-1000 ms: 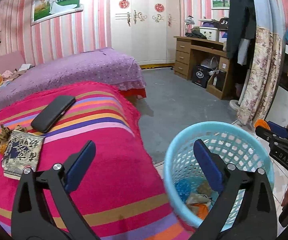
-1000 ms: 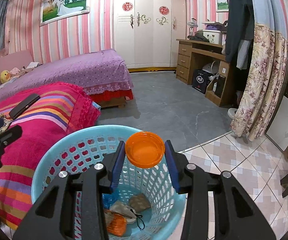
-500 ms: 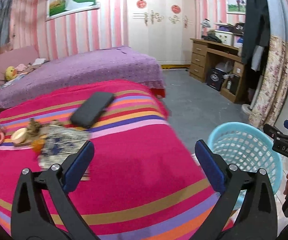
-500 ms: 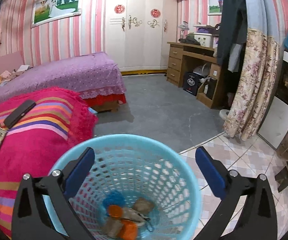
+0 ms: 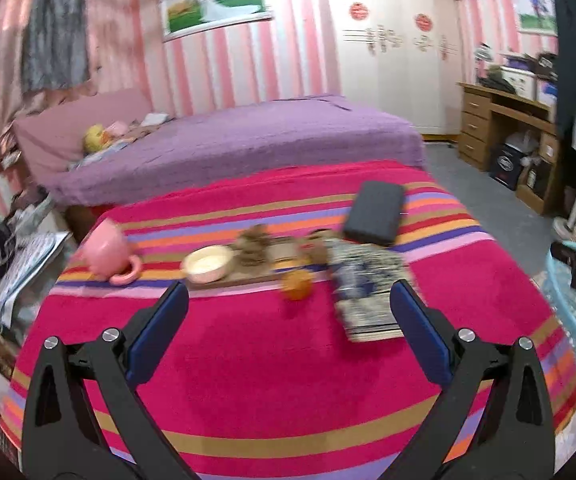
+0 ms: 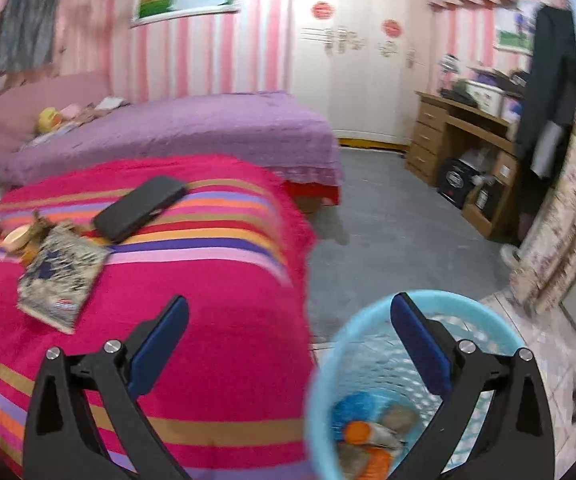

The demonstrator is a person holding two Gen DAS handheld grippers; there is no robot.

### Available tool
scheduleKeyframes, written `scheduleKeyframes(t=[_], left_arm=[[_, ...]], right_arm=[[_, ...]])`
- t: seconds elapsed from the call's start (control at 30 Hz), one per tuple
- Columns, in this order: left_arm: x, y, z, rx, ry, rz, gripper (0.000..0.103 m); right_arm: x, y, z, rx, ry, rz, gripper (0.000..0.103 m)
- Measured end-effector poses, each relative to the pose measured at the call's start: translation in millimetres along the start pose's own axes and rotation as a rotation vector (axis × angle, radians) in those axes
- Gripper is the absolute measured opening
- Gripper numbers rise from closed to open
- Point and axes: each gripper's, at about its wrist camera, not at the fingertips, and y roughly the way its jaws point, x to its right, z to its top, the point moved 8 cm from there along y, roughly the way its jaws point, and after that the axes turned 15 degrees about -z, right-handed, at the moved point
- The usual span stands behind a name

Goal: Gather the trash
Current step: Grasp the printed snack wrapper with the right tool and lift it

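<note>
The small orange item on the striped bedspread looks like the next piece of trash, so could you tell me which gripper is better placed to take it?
Probably the left gripper: open and empty, it faces the small orange item directly. The right gripper, also open, points between bed and blue basket.

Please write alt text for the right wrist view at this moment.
The open, empty right gripper hangs between a striped bedspread and a light blue basket with scraps of trash at the bottom. A book and a black case lie on the bedspread.
</note>
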Motion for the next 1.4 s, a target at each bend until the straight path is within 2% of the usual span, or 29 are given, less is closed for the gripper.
scheduleKeyframes(t=[0.1, 0.17, 0.3, 0.4, 0.53, 0.73, 0.77, 0.8, 0.87, 0.93, 0.97, 1.03, 1.2, 1.23, 1.27, 1.4], left_arm=[[-36.4, -2.5, -10.4, -0.002, -0.038, 0.012, 0.097], [-56.9, -2.7, -17.5, -0.004, -0.047, 0.045, 0.097], [-89.9, 1.0, -34.6, -0.042, -0.085, 0.078, 0.097], [-104.4, -1.6, -39.5, -0.047, -0.078, 0.11, 0.097], [-123.6, -7.7, -40.4, -0.041, -0.115, 0.107, 0.097], [-129.3, -10.4, -33.7, -0.024, -0.101, 0.13, 0.097], [-129.1, -10.0, -33.5, -0.024, -0.1, 0.129, 0.097], [-129.0, -8.7, -34.1, -0.026, -0.102, 0.126, 0.097], [-127.2, -5.4, -35.3, -0.034, -0.111, 0.111, 0.097], [-125.3, -3.7, -35.3, -0.037, -0.109, 0.107, 0.097], [-123.4, -2.9, -34.2, -0.036, -0.105, 0.106, 0.097], [-120.4, -2.6, -33.0, -0.033, -0.104, 0.099, 0.097], [-107.4, 2.5, -31.3, -0.038, -0.095, 0.081, 0.097], [-103.9, 5.0, -31.4, -0.042, -0.092, 0.08, 0.097], [-101.9, 6.9, -31.3, -0.046, -0.092, 0.078, 0.097], [-87.8, 17.3, -28.5, -0.058, -0.085, 0.056, 0.097]], right_arm=[[-45.4, -10.2, -0.9, 0.008, -0.056, 0.037, 0.098], [-69.6, -15.5, -3.9, -0.004, -0.073, 0.065, 0.098], [-118.3, -25.5, -14.7, -0.021, -0.145, 0.117, 0.098], [-151.4, -34.0, -21.5, -0.023, -0.2, 0.147, 0.098], [-186.9, -39.3, -26.7, -0.045, -0.229, 0.204, 0.098], [-219.0, -25.3, -30.3, -0.075, -0.295, 0.191, 0.097], [-220.3, -22.9, -30.2, -0.085, -0.292, 0.199, 0.087], [-220.3, -21.8, -28.9, -0.094, -0.283, 0.215, 0.067], [-213.2, -21.0, -23.0, -0.1, -0.247, 0.239, 0.049], [-203.8, -22.2, -16.7, -0.083, -0.222, 0.24, 0.047], [-195.9, -22.1, -12.9, -0.074, -0.207, 0.232, 0.042], [-181.0, -20.0, -6.2, -0.063, -0.172, 0.22, 0.041], [-143.2, 4.1, -4.1, -0.106, -0.094, 0.208, 0.041], [-139.6, 7.9, -4.9, -0.113, -0.088, 0.209, 0.038], [-134.9, 12.4, -5.7, -0.117, -0.081, 0.21, 0.03], [-124.9, 16.9, -1.8, -0.097, -0.071, 0.232, 0.013]])
